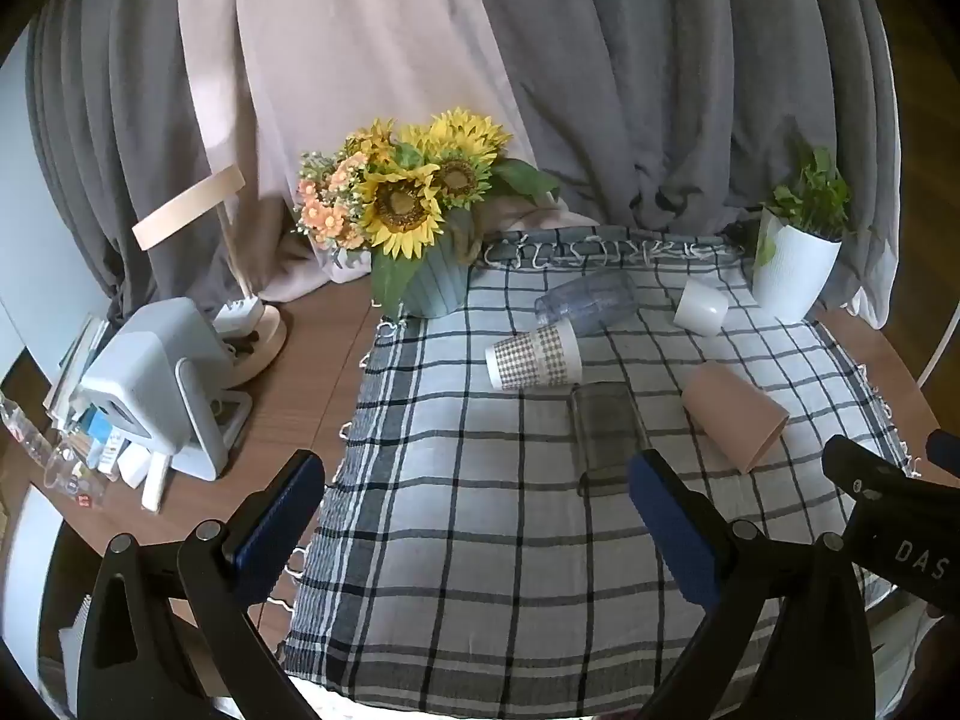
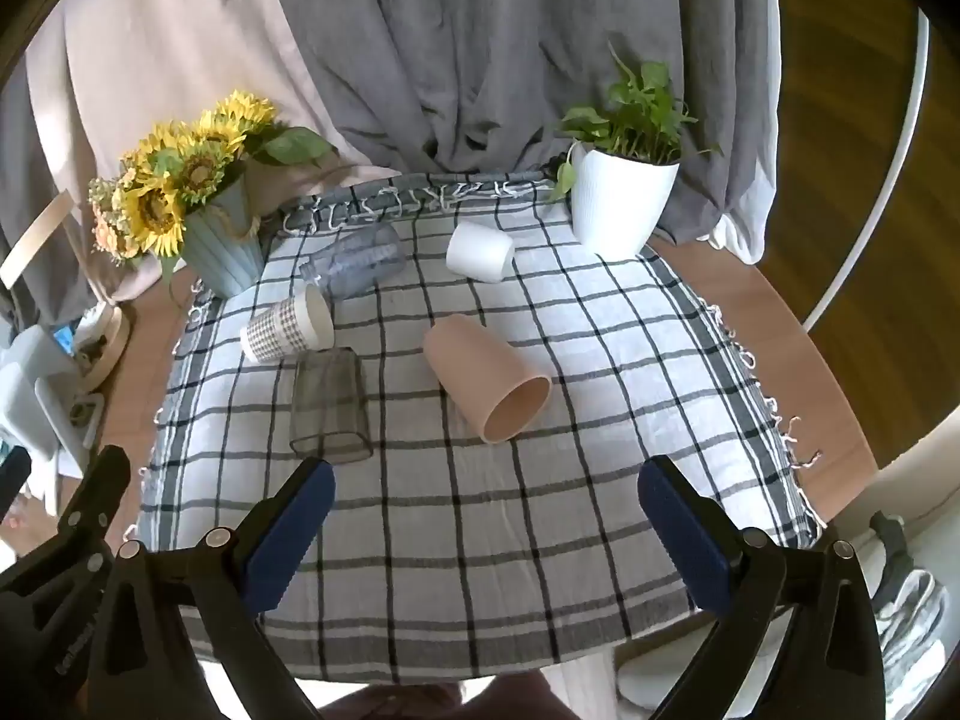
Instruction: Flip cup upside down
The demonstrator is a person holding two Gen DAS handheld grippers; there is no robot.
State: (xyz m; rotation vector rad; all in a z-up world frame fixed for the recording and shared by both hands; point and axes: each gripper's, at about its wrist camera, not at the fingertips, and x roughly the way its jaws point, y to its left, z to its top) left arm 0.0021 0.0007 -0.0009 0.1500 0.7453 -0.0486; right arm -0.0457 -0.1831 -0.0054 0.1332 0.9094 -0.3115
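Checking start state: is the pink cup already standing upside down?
No, the pink cup lies on its side on the checked cloth, open mouth showing.

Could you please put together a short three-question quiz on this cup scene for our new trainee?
1. How many cups lie on their sides on the checked cloth?
2. True or false: the right gripper is shut on the pink cup.
3. Which cup touches the clear ribbed cup? A) white cup B) patterned cup C) pink cup

Key:
1. Five: pink, white, patterned, clear ribbed, and a smoky square cup.
2. False; both the right gripper and the left gripper are open and hold nothing.
3. B
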